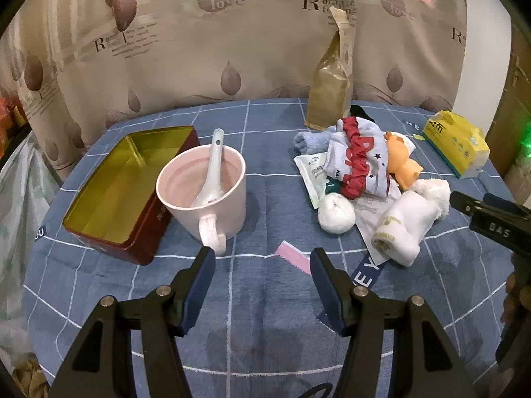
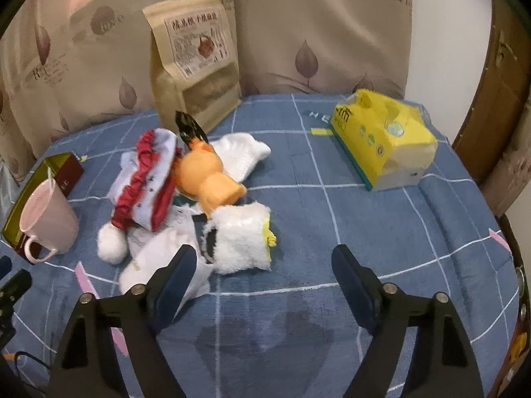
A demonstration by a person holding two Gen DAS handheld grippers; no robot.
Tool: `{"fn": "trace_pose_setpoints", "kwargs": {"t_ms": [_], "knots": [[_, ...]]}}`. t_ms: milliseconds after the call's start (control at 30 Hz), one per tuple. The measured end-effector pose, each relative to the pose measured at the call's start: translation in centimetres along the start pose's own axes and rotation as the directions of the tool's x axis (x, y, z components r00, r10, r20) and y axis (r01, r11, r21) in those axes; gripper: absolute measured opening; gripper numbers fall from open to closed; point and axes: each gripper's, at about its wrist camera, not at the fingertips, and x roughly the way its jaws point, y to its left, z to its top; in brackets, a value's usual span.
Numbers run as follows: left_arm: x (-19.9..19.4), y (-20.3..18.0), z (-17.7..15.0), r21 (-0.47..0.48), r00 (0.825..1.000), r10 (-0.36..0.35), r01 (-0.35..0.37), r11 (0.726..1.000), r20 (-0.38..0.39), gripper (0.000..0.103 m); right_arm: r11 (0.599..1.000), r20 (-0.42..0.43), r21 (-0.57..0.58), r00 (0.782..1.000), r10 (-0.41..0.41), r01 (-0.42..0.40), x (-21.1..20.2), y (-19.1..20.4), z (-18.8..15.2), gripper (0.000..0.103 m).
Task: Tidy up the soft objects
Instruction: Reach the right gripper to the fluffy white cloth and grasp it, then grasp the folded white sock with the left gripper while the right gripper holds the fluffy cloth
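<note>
Left wrist view shows the left claw wide open and empty above the blue checked counter, with a pink mug holding a white spoon beside an open red tin at far left. Right of them lies the pile of soft objects: socks, an orange plush toy and a fluffy white pouch. Right claw also gapes empty, just near of that pile.
</note>
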Motion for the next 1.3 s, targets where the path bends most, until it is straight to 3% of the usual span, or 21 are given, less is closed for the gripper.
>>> {"fn": "trace_pose_setpoints", "kwargs": {"t_ms": [467,567,600,667,767,967,1167,1300], "knots": [[1.3,-1.6,0.1,0.069,0.998,-0.06,0.061,0.996,-0.01,0.061,0.998,-0.067,-0.058,0.998,0.004,-0.007,5.9,0.7,0.4,0.072],[1.4,-2.4,0.1,0.1,0.997,-0.072,0.073,0.992,-0.012,0.061,0.997,-0.079,-0.065,0.996,0.035,-0.04,6.9,0.7,0.6,0.053],[1.4,-2.7,0.2,0.112,0.997,-0.076,0.077,0.991,-0.013,0.061,0.996,-0.083,-0.058,0.995,0.058,-0.062,7.0,0.7,0.5,0.042],[1.3,-3.6,0.3,0.138,0.996,-0.09,0.09,0.986,-0.01,0.061,0.994,-0.08,-0.034,0.992,0.099,-0.102,7.0,0.4,0.4,0.038],[1.3,-4.6,0.4,0.164,0.991,-0.13,0.131,0.978,-0.016,0.061,0.995,-0.056,-0.045,0.994,0.09,-0.093,6.4,0.2,0.6,0.034],[1.4,-7.2,1.0,0.225,0.971,-0.233,0.237,0.945,-0.045,0.061,0.999,0.008,0.032,1.0,-0.015,0.014,4.8,-2.8,1.6,0.032],[2.2,-10.4,1.7,0.286,0.953,-0.291,0.302,0.909,-0.081,0.061,0.991,-0.014,0.104,0.996,-0.085,0.086,6.1,-5.4,1.7,0.031],[3.6,-12.3,1.9,0.308,0.937,-0.323,0.348,0.885,-0.13,0.061,0.989,-0.028,0.124,0.997,-0.078,0.08,6.6,-5.9,1.5,0.031]]}}
